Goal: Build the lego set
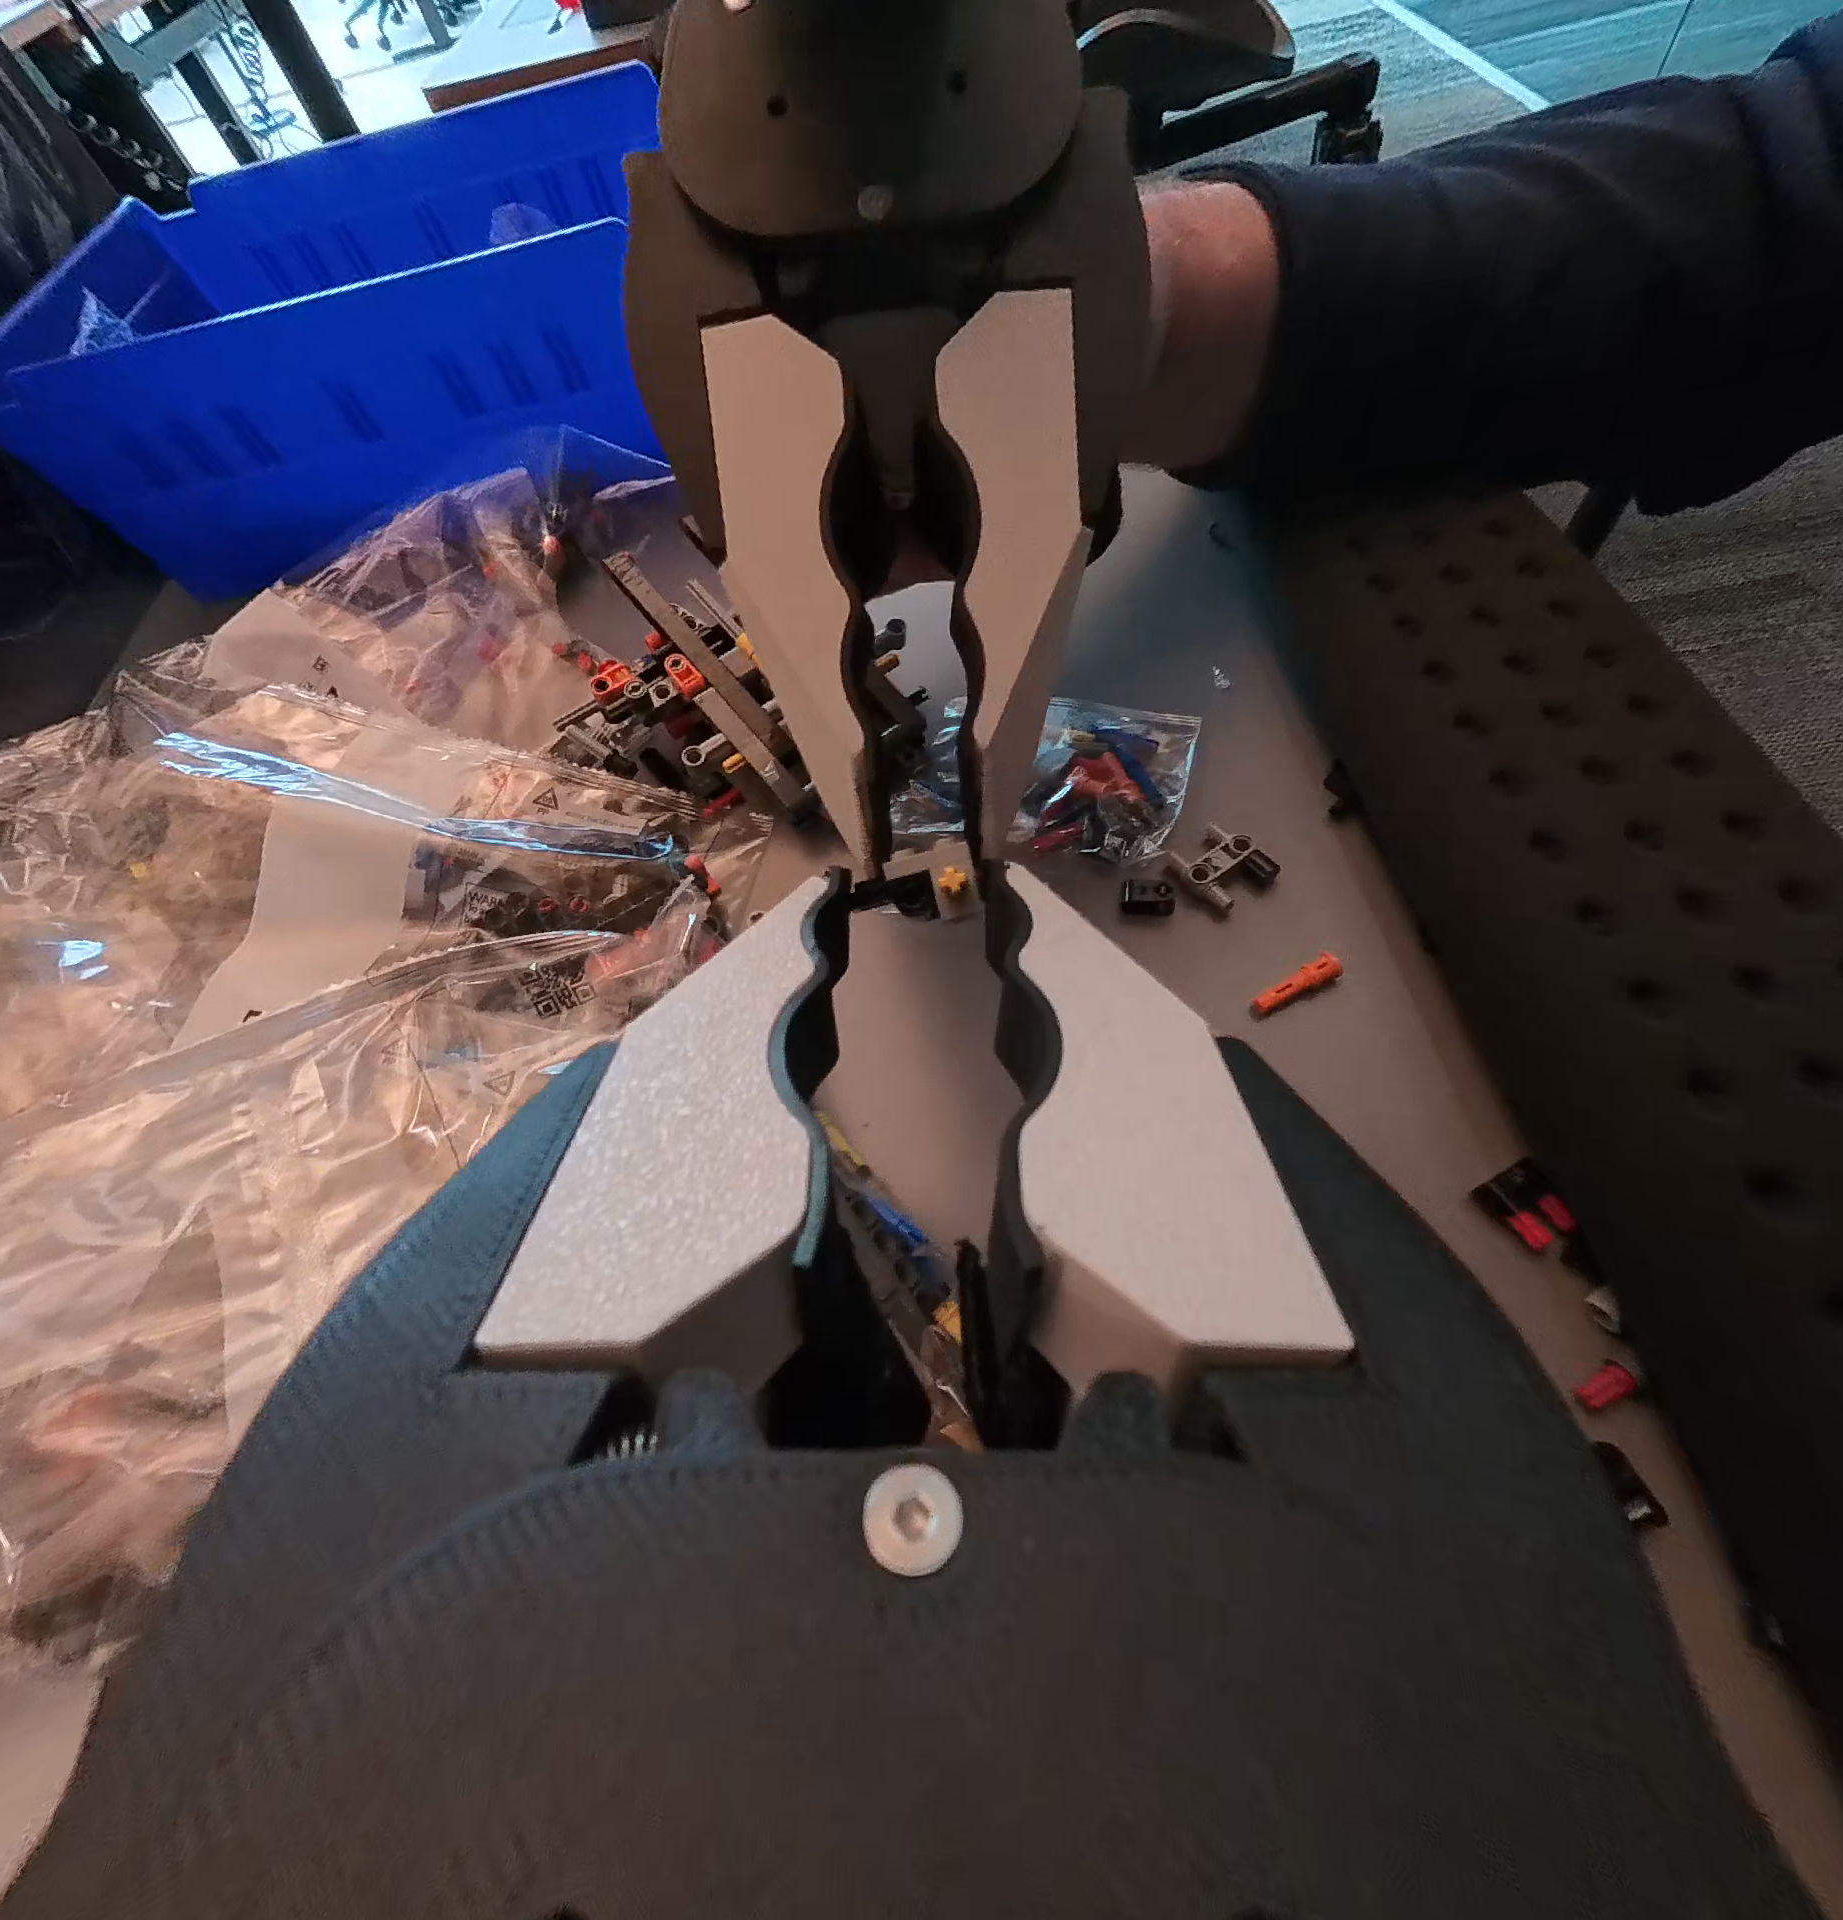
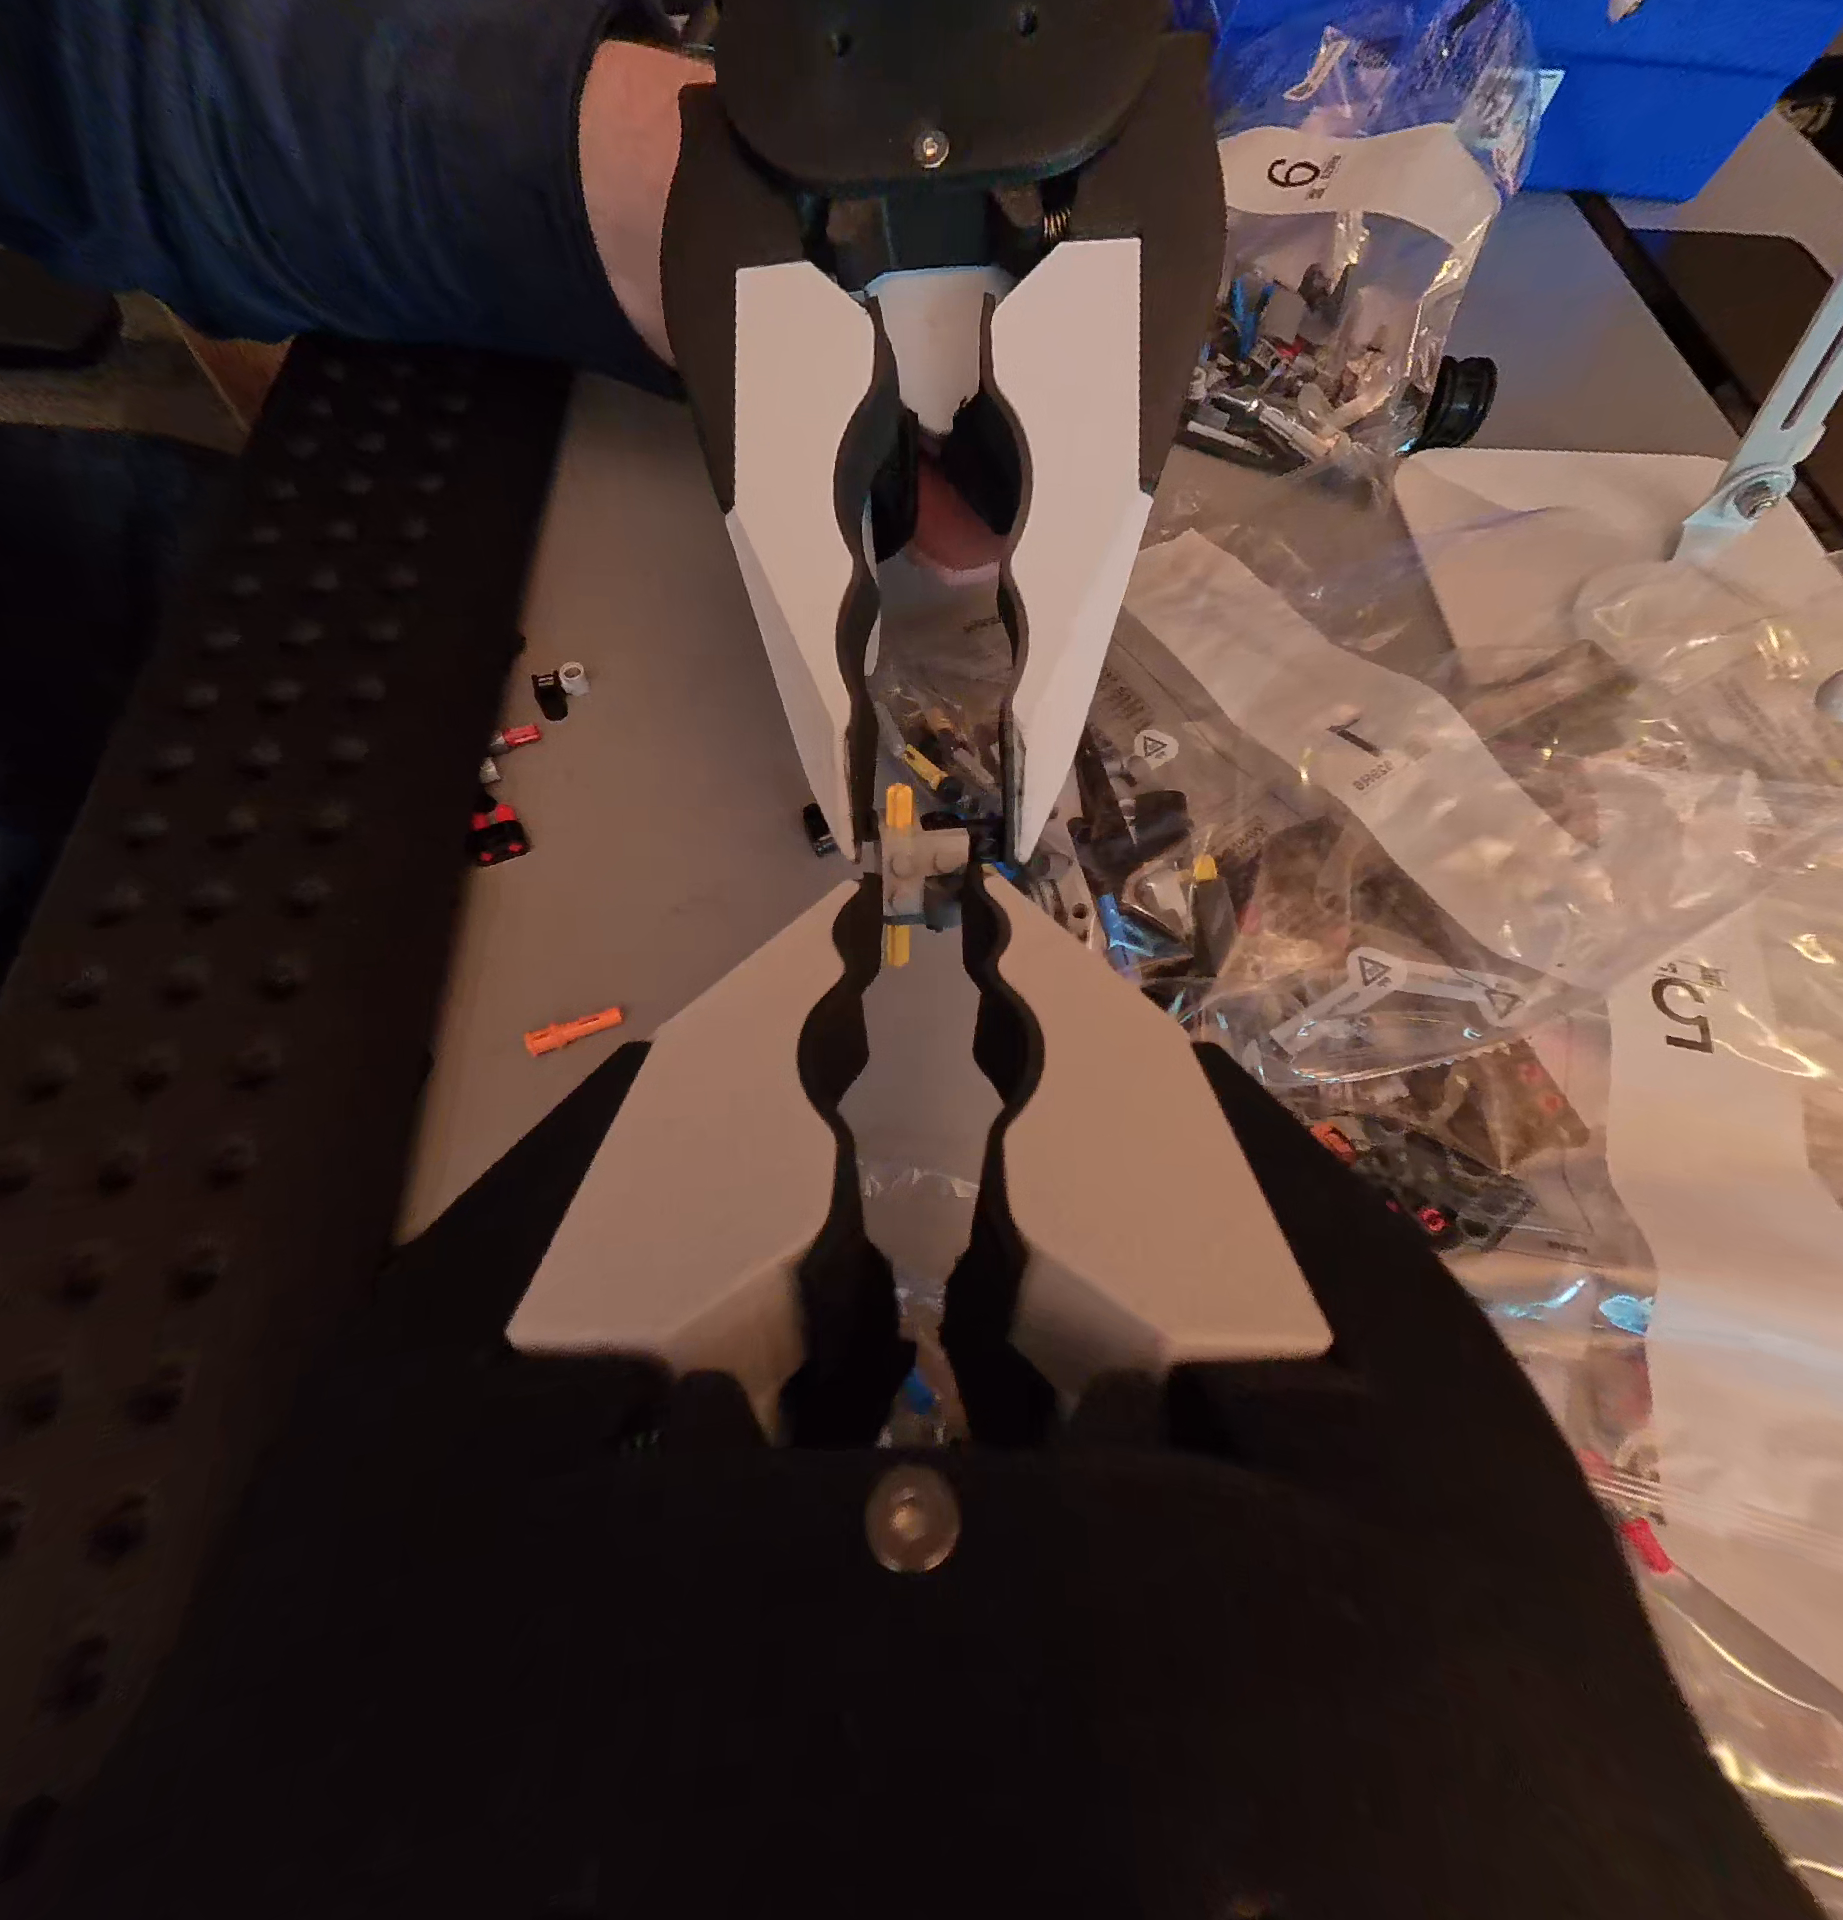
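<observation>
Your left gripper (image 1: 915,883) and right gripper (image 2: 922,883) meet tip to tip above the table (image 1: 1083,1039), both pinching one small grey sub-assembly (image 1: 932,885) with its yellow axle (image 2: 897,821) — twist unevenly and it could pop free into the loose bags (image 1: 273,935).

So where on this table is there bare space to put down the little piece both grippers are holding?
Bare table lies below the orange pin, left of the black perforated mat. A second patch sits beyond the pin, past the scattered small parts. The plastic bags crowd the other side, and the partial build fills the middle.
</observation>
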{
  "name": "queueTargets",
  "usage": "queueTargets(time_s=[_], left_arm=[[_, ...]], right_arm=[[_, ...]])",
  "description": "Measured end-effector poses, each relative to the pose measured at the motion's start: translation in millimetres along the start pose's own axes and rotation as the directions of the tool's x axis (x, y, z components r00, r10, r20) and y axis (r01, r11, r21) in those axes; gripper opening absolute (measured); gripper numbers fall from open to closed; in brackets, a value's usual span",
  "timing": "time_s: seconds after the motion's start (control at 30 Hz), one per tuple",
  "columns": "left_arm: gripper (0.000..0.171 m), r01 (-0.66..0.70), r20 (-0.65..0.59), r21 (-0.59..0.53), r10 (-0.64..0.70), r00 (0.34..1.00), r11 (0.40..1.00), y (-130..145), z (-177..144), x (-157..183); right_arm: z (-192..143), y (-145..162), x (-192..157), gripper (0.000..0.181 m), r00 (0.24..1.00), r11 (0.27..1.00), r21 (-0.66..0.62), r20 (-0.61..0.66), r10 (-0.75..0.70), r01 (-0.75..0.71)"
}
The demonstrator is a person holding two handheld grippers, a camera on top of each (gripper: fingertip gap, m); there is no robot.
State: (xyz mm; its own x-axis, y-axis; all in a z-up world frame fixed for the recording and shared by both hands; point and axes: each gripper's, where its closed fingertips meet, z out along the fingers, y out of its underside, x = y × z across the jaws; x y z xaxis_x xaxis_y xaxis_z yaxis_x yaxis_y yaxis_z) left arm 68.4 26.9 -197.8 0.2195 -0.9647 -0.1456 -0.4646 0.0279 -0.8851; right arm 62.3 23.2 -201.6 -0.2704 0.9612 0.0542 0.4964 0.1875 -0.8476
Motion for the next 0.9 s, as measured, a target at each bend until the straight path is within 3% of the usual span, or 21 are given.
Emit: queueTargets(time_s=[0.9], left_arm=[[0.023,-0.018,-0.226,0.043,0.027,0.974,0.999,-4,-2,39]], right_arm=[[-4,0,-40,0.012,0.948,0.996,0.055,0.315,0.046,-0.067]])
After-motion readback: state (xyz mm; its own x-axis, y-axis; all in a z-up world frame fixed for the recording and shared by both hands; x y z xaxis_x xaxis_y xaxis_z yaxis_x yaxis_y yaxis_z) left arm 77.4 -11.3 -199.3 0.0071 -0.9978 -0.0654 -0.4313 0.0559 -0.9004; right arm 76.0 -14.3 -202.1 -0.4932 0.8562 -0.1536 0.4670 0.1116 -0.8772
